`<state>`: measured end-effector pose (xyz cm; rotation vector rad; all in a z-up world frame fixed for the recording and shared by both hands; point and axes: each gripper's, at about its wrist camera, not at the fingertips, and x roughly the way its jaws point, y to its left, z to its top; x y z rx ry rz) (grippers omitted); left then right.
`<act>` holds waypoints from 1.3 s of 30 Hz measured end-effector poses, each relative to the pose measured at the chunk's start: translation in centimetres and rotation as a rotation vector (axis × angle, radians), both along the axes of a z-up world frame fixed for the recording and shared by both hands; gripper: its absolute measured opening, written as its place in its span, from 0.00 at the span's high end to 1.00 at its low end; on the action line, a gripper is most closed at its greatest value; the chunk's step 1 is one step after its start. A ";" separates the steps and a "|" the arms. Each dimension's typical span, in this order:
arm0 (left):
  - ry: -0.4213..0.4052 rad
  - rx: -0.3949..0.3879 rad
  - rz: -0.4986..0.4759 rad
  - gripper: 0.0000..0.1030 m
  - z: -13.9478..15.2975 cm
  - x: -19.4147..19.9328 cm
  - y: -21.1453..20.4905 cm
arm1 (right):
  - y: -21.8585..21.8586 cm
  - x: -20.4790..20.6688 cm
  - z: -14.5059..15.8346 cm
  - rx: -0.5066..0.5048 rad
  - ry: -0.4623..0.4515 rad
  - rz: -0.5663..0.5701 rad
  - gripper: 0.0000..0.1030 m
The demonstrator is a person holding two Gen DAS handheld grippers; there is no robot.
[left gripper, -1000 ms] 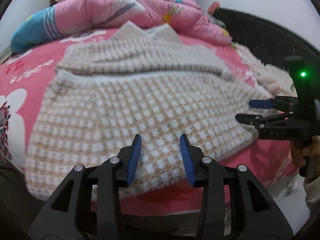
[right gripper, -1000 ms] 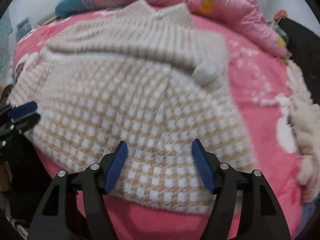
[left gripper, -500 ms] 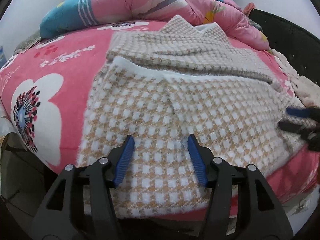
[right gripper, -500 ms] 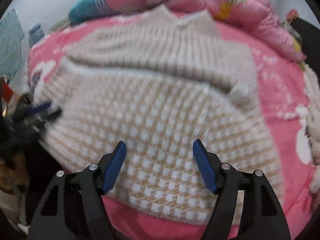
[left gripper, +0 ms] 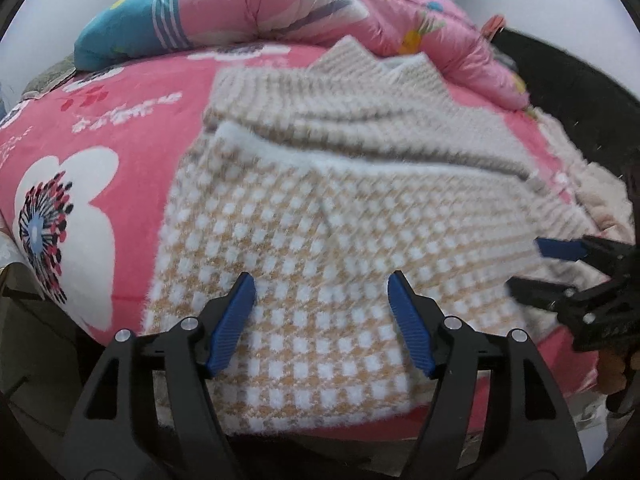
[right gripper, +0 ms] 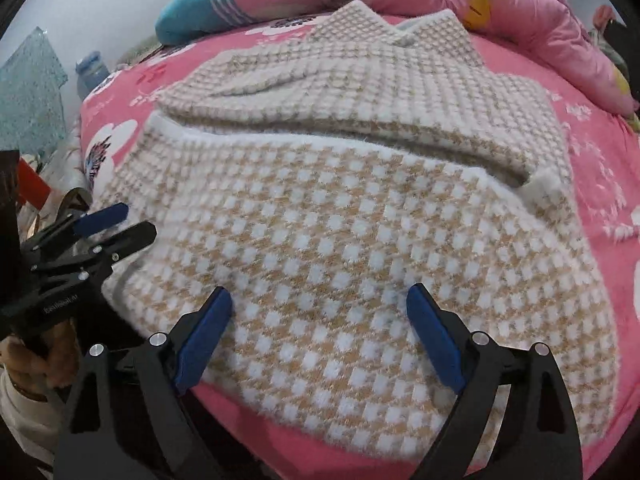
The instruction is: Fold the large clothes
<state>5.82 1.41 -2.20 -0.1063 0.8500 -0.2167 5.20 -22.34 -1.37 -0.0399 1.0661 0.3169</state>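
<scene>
While checked sweater (right gripper: 340,232) lies on pink bed (right gripper: 592,168), left claw (left gripper: 322,316) and right claw (right gripper: 320,332) just spreading, released, empty.

**Sweater flat on bed, a gripper at each near corner**

Sweater (right gripper: 340,208) lies spread on the bed sheet (left gripper: 132,152), near hem at the bed's front edge, collar on the far side. Top part is folded down over the body. Quilt (left gripper: 304,12) is bunched behind the sweater, touching the collar. Left gripper (left gripper: 322,320) hangs over the sweater's near-left hem; right gripper (right gripper: 320,332) over the near-right hem, w/ fabric below both, not pinched. Bottle (right gripper: 92,70) sits off the sweater's left side, beyond the bed edge.
</scene>
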 end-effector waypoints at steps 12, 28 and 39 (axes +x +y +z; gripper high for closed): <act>0.049 0.073 0.074 0.29 -1.5 2.0 1.0 | 5.6 -3.1 -1.3 -0.191 -0.129 0.166 0.13; 0.056 0.037 0.072 0.28 -1.4 2.0 1.3 | 6.6 -1.4 -1.3 -0.165 -0.110 0.133 0.11; 0.064 0.023 0.069 0.24 -1.4 2.1 1.4 | 1.5 -1.3 3.1 -0.165 -0.166 -0.039 0.11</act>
